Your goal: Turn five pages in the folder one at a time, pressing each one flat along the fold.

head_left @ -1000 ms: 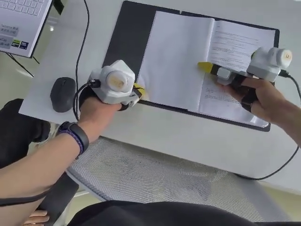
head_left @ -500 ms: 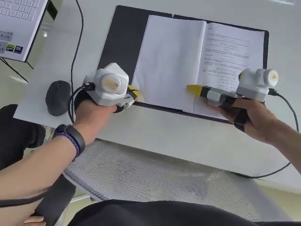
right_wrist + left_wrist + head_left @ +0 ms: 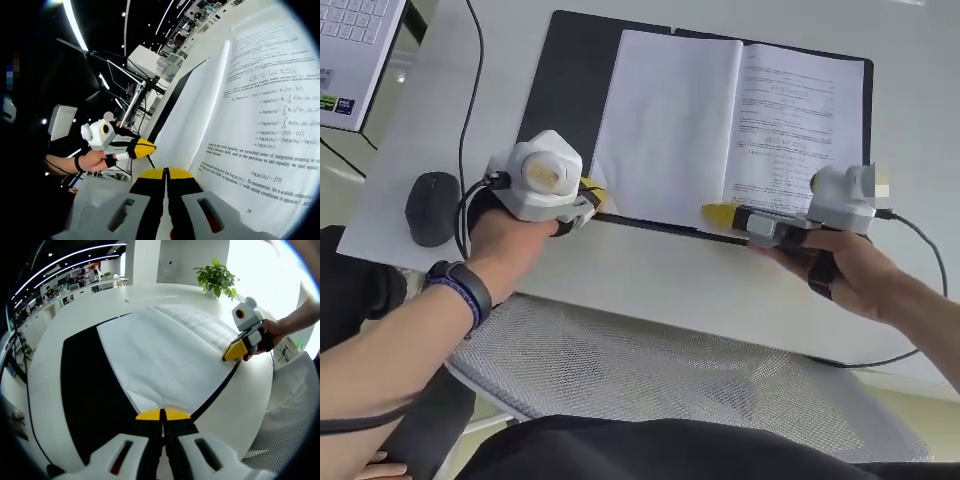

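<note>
Folder open flat on the white worktop: black cover bare at the left, blank page left of the fold, printed page right of it. Left gripper down at the near left corner of the blank page, fingers closed tip to tip with nothing between them, apparently pinning that corner. Right gripper low at the near end of the fold, pointing left, fingers likewise closed and empty, yellow tips on or just above the paper; cannot tell which. Mouse and laptop well off to the left, clear of the work.

Probably the pressing step, with the stroke at the near end of the fold.

To do it well:
- Hold the right fingers closed, for one blunt edge rather than two points.
- Lay the tips right in the crease, not out on the printed page.
- Press lightly and evenly, and avoid digging in, for fear of creasing or tearing thin paper.
- Run the whole fold, near end to far end.
- Hold the left gripper steady on the corner, against the blank page lifting or sliding.
- Check for a flat sheet before reaching for the next one at the right edge.
</note>
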The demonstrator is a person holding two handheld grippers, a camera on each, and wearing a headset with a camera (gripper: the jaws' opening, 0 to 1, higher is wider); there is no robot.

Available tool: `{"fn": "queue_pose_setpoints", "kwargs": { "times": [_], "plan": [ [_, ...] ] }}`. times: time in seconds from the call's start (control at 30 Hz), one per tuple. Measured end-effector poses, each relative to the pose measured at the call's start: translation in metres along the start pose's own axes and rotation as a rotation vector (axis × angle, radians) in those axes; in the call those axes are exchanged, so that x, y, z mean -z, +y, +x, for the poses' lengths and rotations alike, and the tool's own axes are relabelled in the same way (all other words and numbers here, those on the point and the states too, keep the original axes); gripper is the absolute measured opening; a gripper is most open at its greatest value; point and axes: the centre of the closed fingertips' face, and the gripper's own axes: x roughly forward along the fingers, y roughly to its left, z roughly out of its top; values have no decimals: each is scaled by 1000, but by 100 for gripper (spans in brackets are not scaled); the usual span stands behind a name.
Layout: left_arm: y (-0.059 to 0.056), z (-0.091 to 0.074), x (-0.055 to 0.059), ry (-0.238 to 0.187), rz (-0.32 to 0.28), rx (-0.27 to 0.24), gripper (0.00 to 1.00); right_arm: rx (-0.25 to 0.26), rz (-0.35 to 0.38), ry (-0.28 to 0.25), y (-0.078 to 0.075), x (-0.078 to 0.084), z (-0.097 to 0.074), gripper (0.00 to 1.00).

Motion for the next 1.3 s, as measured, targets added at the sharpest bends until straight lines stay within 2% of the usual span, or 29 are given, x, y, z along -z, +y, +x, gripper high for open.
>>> {"fn": "queue_pose_setpoints", "kwargs": {
  "times": [0.4, 0.87, 1.13, 1.3],
  "plan": [
    [0, -1, 0, -7, -6, 0, 0, 5, -5, 42, 6, 14, 0, 0],
    [0, -2, 0, -12, -19, -6, 0, 37, 20, 15, 4, 12, -1, 0],
    [-1, -2, 0, -1, -13, -3, 0, 51, -10, 17, 10, 12, -3, 0],
    [-1, -2, 0, 13, -19, 5, 0, 49, -12, -17, 16, 4, -10, 0]
  ]
}}
